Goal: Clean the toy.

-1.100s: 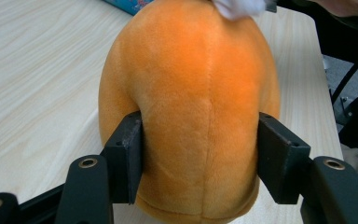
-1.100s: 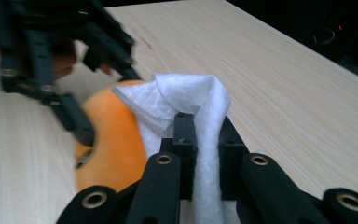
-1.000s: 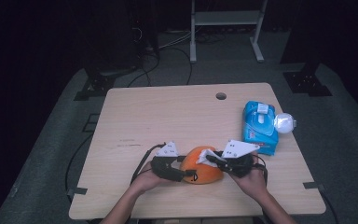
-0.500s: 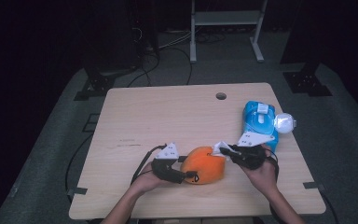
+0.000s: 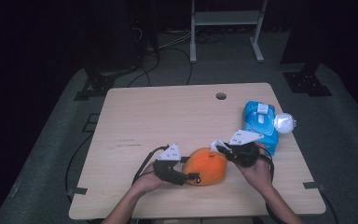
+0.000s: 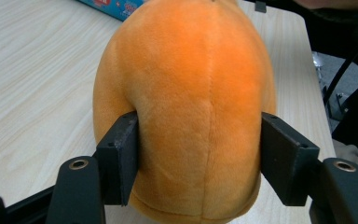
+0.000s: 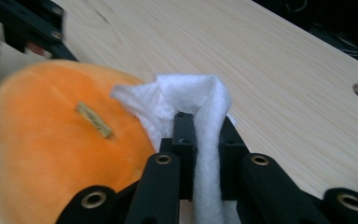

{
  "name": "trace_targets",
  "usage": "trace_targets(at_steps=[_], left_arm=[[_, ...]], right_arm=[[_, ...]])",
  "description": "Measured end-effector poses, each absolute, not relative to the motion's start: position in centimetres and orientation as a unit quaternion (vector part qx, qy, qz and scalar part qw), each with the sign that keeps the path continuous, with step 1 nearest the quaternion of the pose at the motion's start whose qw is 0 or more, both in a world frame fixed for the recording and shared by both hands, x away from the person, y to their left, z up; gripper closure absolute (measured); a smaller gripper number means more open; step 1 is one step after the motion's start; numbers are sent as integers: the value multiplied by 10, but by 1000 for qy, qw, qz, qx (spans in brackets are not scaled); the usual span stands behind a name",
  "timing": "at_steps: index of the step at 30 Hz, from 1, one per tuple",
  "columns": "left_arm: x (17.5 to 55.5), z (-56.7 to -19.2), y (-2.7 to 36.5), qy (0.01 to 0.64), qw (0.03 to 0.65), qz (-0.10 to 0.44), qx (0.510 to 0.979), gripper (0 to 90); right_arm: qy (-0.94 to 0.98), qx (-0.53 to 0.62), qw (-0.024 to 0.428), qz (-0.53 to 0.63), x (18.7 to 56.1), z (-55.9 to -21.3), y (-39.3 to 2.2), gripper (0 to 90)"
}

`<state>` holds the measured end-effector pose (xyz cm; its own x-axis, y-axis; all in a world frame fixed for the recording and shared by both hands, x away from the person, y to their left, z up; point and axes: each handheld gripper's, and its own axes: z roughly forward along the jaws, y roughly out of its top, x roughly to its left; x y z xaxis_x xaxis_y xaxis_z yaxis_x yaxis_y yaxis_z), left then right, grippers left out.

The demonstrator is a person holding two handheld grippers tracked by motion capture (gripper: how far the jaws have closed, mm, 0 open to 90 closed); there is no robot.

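Since a second ago the right gripper (image 5: 220, 148) has swung off toward the blue wipes pack (image 5: 259, 124) and back to the orange plush (image 5: 206, 166), its fingers clenched on a white wipe (image 7: 186, 100). Left gripper (image 5: 192, 177) fingers have just been easing wider yet dent the plush. Soft, light, squashy: hold its flanks. It lies near the counter's (image 5: 168, 112) front edge, with open room beyond it.

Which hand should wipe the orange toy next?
The right. Its gripper is already pinching the white wipe right beside the toy, while the left gripper straddles the toy to steady it.
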<state>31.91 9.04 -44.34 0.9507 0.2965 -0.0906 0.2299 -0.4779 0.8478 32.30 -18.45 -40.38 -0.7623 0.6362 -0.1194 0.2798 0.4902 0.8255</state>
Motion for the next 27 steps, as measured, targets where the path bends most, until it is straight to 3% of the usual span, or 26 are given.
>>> trace_targets(at_steps=[6, 15, 21, 24, 27], left_arm=[[320, -443, 89, 162, 489, 32, 857, 353], [320, -443, 89, 155, 486, 35, 860, 351], [318, -442, 86, 143, 485, 37, 862, 347], [318, -443, 87, 141, 487, 35, 861, 347], [318, -443, 86, 141, 486, 34, 862, 347]], right_arm=[[840, 261, 171, 443, 313, -390, -190, 646], [835, 264, 103, 472, 308, -390, -193, 575], [824, 301, 72, 475, 322, -400, -193, 636], [814, 309, 69, 487, 323, -401, -197, 795], [812, 307, 75, 491, 322, -398, -198, 821]])
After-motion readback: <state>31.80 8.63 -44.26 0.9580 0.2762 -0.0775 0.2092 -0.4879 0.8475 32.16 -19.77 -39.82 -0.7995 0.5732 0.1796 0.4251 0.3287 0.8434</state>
